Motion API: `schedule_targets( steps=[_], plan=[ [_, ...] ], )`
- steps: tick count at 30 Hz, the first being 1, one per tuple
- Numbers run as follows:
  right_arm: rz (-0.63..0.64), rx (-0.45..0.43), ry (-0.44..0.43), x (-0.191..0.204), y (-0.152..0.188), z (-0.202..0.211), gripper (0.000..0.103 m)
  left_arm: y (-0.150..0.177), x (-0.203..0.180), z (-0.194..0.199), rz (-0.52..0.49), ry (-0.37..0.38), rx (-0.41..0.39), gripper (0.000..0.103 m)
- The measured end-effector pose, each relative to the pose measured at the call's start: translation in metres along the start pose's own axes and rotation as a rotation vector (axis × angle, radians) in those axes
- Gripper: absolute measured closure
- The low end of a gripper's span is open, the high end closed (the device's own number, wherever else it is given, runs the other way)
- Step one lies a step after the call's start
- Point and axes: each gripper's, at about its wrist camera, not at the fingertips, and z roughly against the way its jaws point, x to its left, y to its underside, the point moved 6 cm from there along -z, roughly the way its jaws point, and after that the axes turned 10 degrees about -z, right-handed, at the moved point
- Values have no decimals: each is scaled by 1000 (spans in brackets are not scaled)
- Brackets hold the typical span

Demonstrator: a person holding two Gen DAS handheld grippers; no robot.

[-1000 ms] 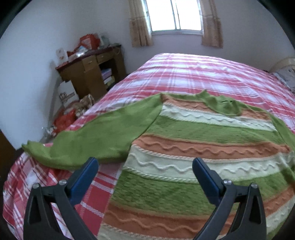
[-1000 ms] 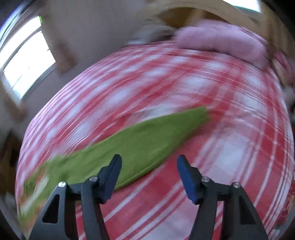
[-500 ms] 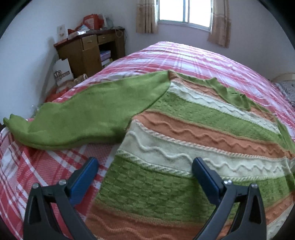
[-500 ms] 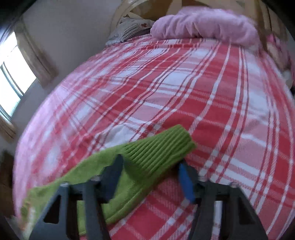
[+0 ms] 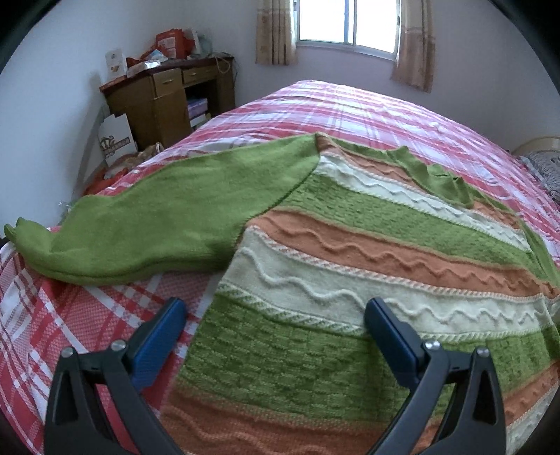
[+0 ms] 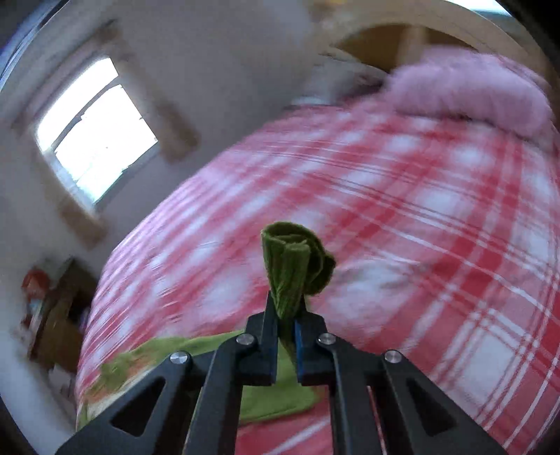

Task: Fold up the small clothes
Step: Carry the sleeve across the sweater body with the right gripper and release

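Both jaws of the right gripper [image 6: 287, 315] have just been closing, and now they pinch the ribbed green cuff [image 6: 292, 266] of the sweater's sleeve. The cuff stands up bunched and rolled above the tips, lifted off the bed [image 6: 420, 217]. Below the gripper, more green knit lies on the red and white plaid cover. The right wrist view is blurred, so finer details there cannot be told.

The left gripper [image 5: 273, 315] has its jaws spread wide and holds nothing. It hangs over the lower part of the sweater [image 5: 350, 252], with one blue finger above the plaid cover just beside the sweater's edge and the other above the striped knit. I cannot tell if the tips touch the fabric.

The sweater lies flat on the bed, with bands of green, orange and cream and wavy raised lines. Its other green sleeve [image 5: 157, 217] stretches out to the left, reaching the edge of the bed. The green collar [image 5: 437, 178] is at the far side.

Behind the bed stand a wooden desk [image 5: 168, 94] with things piled on it, and a window [image 5: 346, 21] with curtains.
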Motion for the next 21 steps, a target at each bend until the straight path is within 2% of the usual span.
schedule_targets(
  steps=[4,7,10,14,21],
  plan=[
    [131,103,-123,97,52,-7,97,1,1,2,5,13,-11,0],
    [175,195,-208,154,96,-22,97,2,1,3,2,12,-14,0],
    [232,244,-254,199,139,-37,97,3,2,4,4,18,-19,0],
    [300,320,-296,249,197,-63,97,4,2,5,13,32,-31,0],
    [410,455,-359,308,283,-107,97,4,5,7,33,64,-53,0]
  ],
)
